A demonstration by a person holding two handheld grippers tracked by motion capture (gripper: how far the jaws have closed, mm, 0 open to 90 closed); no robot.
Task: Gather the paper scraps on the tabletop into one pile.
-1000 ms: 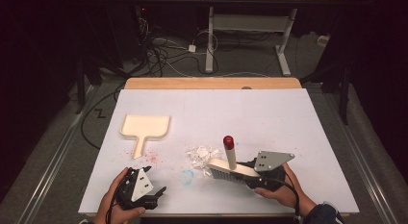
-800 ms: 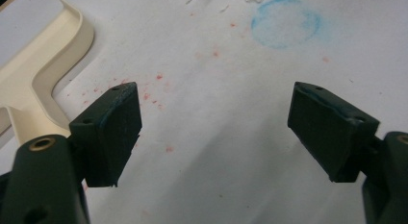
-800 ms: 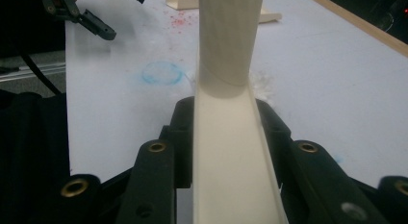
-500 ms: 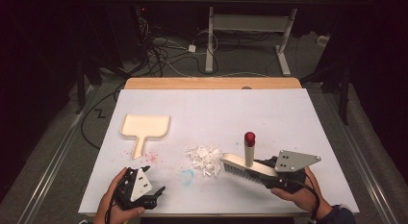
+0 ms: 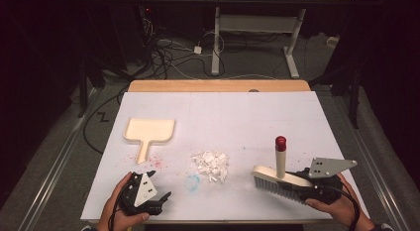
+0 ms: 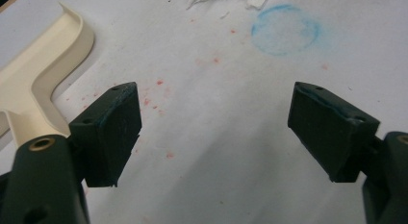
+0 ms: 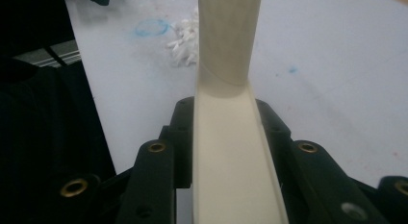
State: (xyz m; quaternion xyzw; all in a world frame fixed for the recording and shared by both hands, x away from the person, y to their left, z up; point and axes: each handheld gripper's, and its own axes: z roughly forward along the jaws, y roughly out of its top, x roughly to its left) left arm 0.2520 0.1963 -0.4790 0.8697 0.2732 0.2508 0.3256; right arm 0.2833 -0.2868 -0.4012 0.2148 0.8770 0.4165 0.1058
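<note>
A cream brush [image 5: 277, 177] with an upright, red-capped handle is near the table's front right, bristles down. My right gripper [image 5: 300, 185] is shut on the brush's back; in the right gripper view the cream body [image 7: 226, 137] fills the gap between the jaws. A pile of white paper scraps [image 5: 211, 164] lies to the brush's left, apart from it. The cream dustpan [image 5: 148, 132] lies flat at the left, handle toward me. My left gripper [image 5: 154, 187] rests open at the front left, below the dustpan, its jaws [image 6: 216, 123] wide apart over bare table, with the dustpan handle [image 6: 33, 80] at their left.
A faint blue ring [image 5: 192, 181] and red specks [image 5: 156, 162] mark the white table cover [image 5: 223, 117]. A wooden strip [image 5: 218, 86] runs along the table's far edge. Beyond it stand desk legs and cables on the floor.
My right gripper has carried the brush to the right and slightly up, away from the scrap pile, which it touched a second ago. The left gripper has stayed put.
</note>
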